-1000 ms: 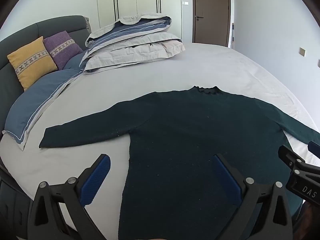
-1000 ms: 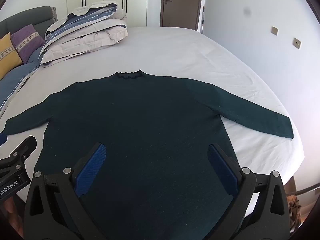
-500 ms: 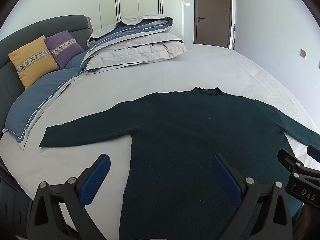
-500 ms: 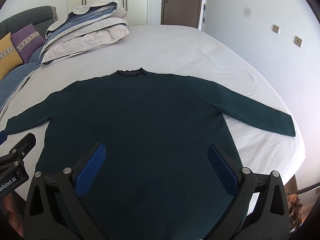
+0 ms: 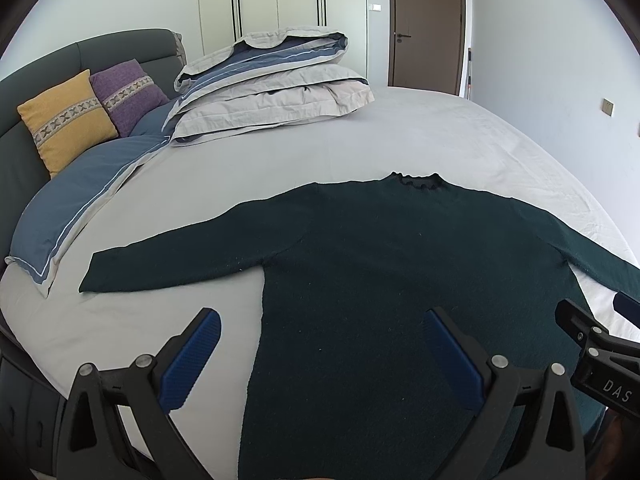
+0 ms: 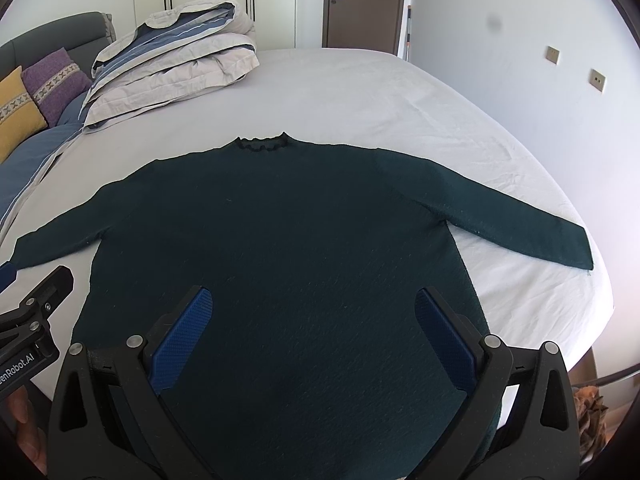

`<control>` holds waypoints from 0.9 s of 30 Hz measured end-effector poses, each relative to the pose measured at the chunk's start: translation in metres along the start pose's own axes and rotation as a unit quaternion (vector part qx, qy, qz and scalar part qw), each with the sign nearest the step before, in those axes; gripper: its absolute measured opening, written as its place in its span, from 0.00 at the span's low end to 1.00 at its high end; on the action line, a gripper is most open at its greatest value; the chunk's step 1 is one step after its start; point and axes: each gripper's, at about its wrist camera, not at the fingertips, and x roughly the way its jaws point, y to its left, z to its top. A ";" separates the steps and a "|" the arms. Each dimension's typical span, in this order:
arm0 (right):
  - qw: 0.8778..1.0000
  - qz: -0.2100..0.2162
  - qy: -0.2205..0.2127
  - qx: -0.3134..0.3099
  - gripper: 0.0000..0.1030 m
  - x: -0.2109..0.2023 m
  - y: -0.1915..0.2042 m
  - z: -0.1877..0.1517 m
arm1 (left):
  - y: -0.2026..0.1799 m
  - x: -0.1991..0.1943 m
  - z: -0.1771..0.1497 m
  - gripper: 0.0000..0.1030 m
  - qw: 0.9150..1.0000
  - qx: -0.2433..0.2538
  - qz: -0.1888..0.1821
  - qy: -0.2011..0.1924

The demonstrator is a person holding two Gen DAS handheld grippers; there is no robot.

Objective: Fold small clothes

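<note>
A dark green long-sleeved sweater point(image 5: 380, 264) point(image 6: 280, 232) lies flat on the white bed sheet point(image 5: 400, 136), collar away from me, both sleeves spread out to the sides. My left gripper point(image 5: 322, 320) hovers open above the sweater's lower left edge, its blue pads wide apart and holding nothing. My right gripper point(image 6: 314, 298) hangs open over the lower body of the sweater, also holding nothing. The left sleeve cuff point(image 5: 100, 276) and the right sleeve cuff point(image 6: 572, 248) rest on the sheet. Each view shows part of the other gripper at its side edge.
A folded grey and blue duvet point(image 5: 272, 80) sits at the far left of the bed. A yellow cushion point(image 5: 64, 120) and a purple cushion point(image 5: 128, 92) lean on the grey headboard. The bed's right edge point(image 6: 600, 300) drops off near the right cuff. A brown door point(image 5: 426, 24) stands behind.
Both grippers have drawn back and risen slightly, so the sweater sits a little lower and farther in the views. The sweater itself has not moved.
</note>
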 end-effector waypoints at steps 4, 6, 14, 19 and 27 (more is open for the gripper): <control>1.000 0.001 0.001 0.000 1.00 0.001 0.000 0.000 | 0.001 0.000 0.000 1.00 1.000 0.000 0.000 0.000; 1.000 0.001 0.001 0.001 1.00 0.001 0.001 -0.001 | 0.000 0.000 0.000 1.00 1.000 0.000 0.000 0.000; 1.000 0.002 0.002 0.002 1.00 0.002 0.001 -0.002 | 0.001 0.000 0.000 1.00 1.000 0.000 0.000 0.000; 1.000 0.003 0.002 0.001 1.00 0.002 0.001 -0.002 | 0.000 0.000 0.000 1.00 1.000 0.000 0.000 0.000; 1.000 0.004 0.003 0.002 1.00 0.003 0.002 -0.002 | 0.001 0.000 -0.002 1.00 1.000 0.000 0.000 0.000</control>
